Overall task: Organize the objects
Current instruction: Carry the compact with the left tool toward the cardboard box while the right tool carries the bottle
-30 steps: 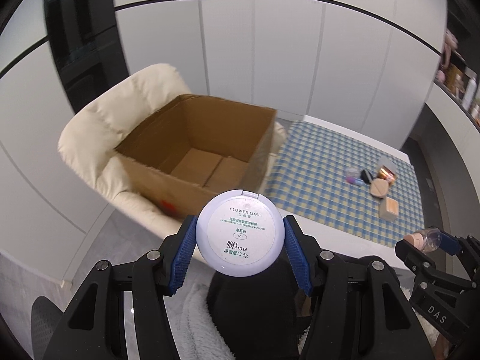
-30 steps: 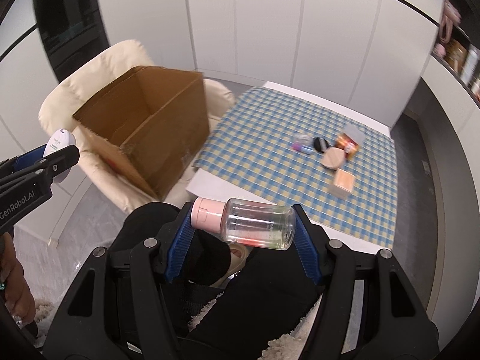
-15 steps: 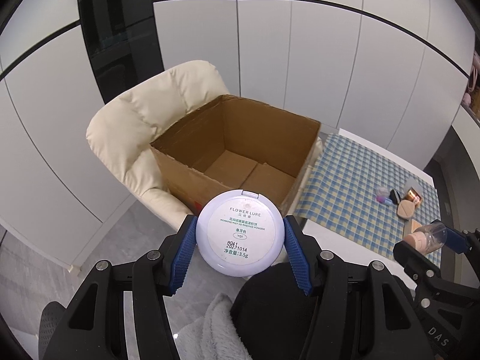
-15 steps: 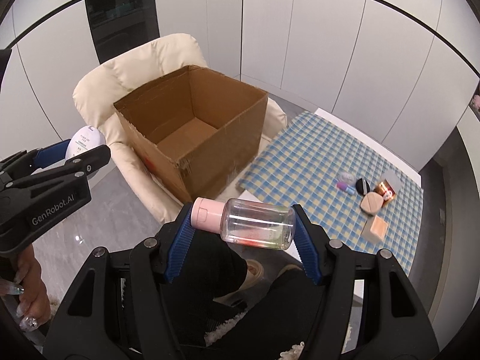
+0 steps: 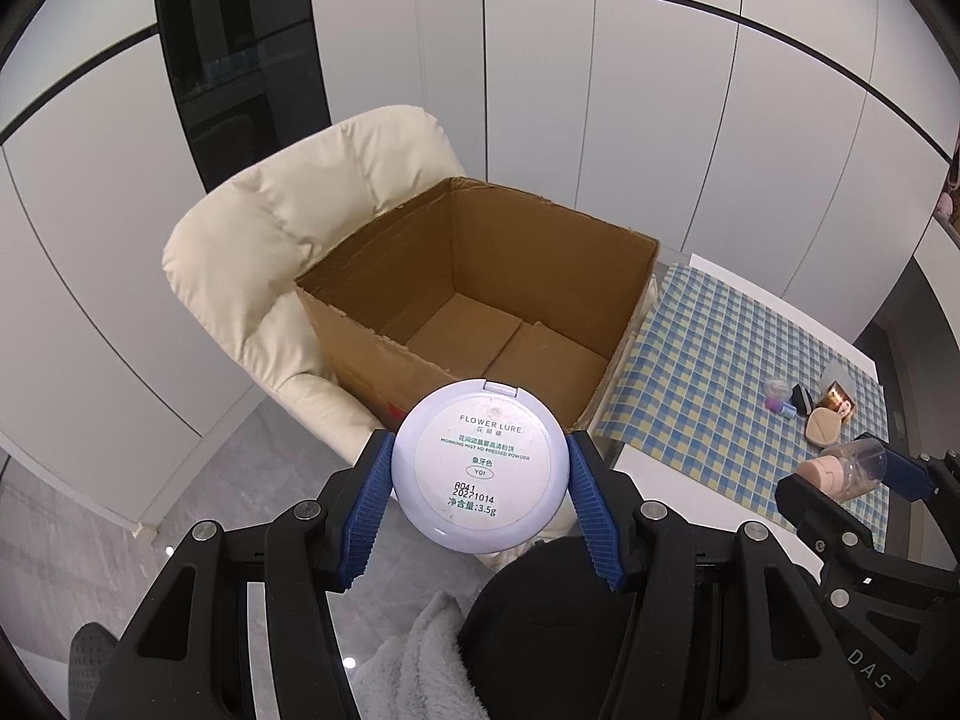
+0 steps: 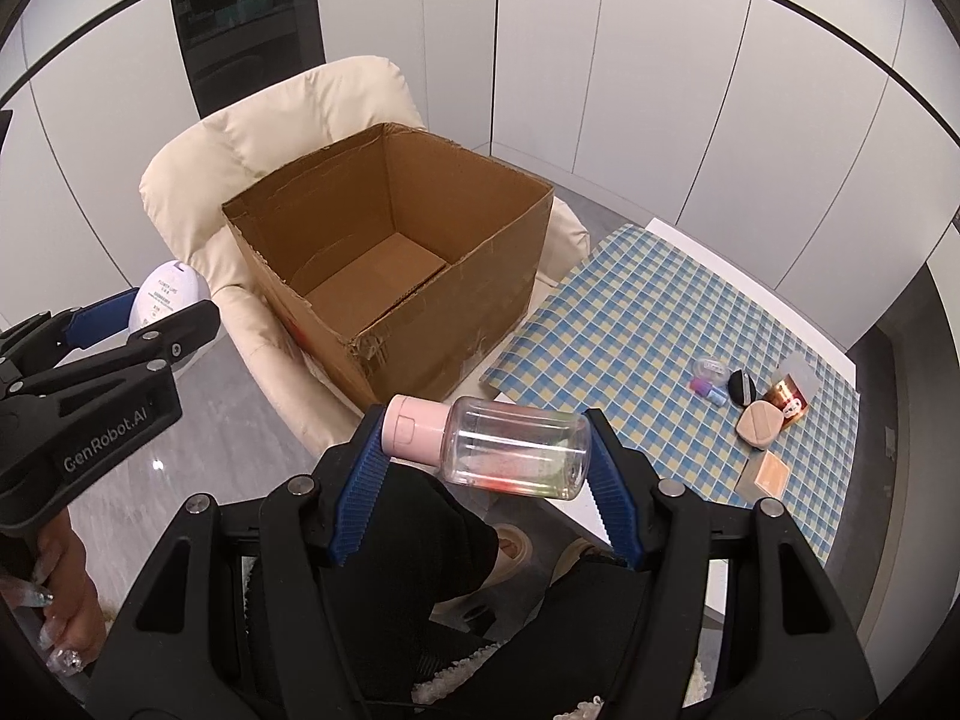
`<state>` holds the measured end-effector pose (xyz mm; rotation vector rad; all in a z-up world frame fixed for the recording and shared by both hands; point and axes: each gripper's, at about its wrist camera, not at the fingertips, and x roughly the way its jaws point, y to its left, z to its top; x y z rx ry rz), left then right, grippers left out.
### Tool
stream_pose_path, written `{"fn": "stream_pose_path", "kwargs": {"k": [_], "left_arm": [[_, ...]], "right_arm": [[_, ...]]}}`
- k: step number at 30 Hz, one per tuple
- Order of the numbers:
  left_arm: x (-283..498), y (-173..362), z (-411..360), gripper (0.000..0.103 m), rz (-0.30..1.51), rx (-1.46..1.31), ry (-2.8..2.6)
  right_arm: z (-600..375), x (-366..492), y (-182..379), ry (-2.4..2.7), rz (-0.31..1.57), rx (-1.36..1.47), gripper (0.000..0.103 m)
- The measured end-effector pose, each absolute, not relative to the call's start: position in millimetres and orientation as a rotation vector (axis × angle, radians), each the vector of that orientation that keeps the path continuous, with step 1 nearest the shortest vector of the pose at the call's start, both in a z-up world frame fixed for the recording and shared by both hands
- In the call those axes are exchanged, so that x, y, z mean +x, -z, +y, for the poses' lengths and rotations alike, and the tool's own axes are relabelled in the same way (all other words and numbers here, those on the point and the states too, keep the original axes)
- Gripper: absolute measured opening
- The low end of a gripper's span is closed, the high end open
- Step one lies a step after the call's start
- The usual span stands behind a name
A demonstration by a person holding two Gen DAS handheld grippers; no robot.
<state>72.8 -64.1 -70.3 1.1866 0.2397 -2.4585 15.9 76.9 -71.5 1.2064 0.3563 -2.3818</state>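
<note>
My left gripper (image 5: 479, 501) is shut on a round white powder compact (image 5: 479, 465), held in the air in front of an open, empty cardboard box (image 5: 480, 324). My right gripper (image 6: 489, 468) is shut on a clear bottle with a pink cap (image 6: 492, 447), held sideways just in front of the same box (image 6: 390, 264). The left gripper with the compact (image 6: 168, 294) shows at the left of the right wrist view. The right gripper with the bottle (image 5: 852, 468) shows at the right of the left wrist view.
The box sits on a cream armchair (image 5: 270, 264). To the right a table with a blue checked cloth (image 6: 648, 324) carries several small cosmetics (image 6: 756, 414). White cabinet walls stand behind. The person's dark-clothed legs (image 6: 420, 540) are below the grippers.
Both grippers have swung left and moved closer to the box, which now sits more central and larger in both views. The holds on compact and bottle are unchanged.
</note>
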Motion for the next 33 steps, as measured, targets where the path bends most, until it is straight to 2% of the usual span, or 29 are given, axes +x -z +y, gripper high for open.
{"fn": "stream_pose_path", "kwargs": {"k": [33], "left_arm": [[-45.2,107.1,-163.0,0.058,0.404,1.159,2.349]], "right_arm": [[-14.8,-104.2,119.0,2.324,0.435,1.265,0.066]]}}
